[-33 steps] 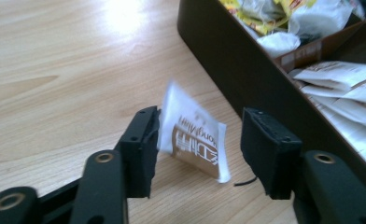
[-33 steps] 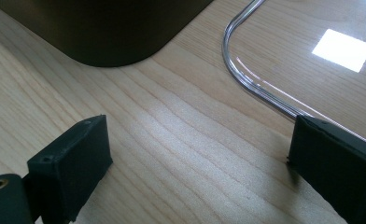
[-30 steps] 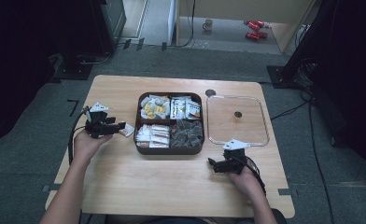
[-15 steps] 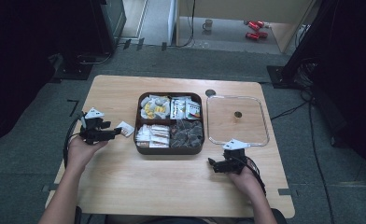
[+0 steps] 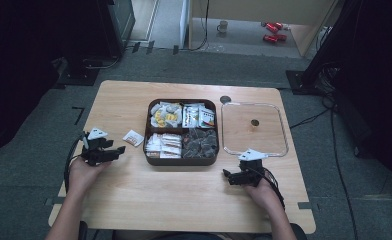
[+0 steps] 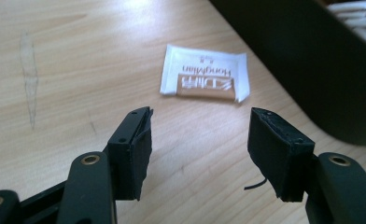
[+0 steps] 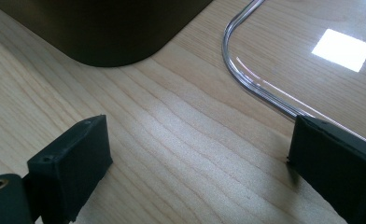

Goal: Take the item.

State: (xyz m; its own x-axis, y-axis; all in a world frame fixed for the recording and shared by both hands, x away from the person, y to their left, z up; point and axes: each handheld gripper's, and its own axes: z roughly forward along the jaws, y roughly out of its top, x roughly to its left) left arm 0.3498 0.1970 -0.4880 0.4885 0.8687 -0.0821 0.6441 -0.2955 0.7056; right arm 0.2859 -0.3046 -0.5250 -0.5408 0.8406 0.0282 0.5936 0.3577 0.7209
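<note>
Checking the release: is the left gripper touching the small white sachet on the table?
Apart. The left gripper view shows the left gripper open, bare wood between it and the white sachet.

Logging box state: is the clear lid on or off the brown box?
Off. The clear lid lies flat on the table, right of the open brown box, whose packets are uncovered.

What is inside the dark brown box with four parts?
The dark brown box holds yellow snacks, white printed packets, white-and-tan sachets and dark wrapped pieces. They cover the box's floor and whatever lies underneath.
</note>
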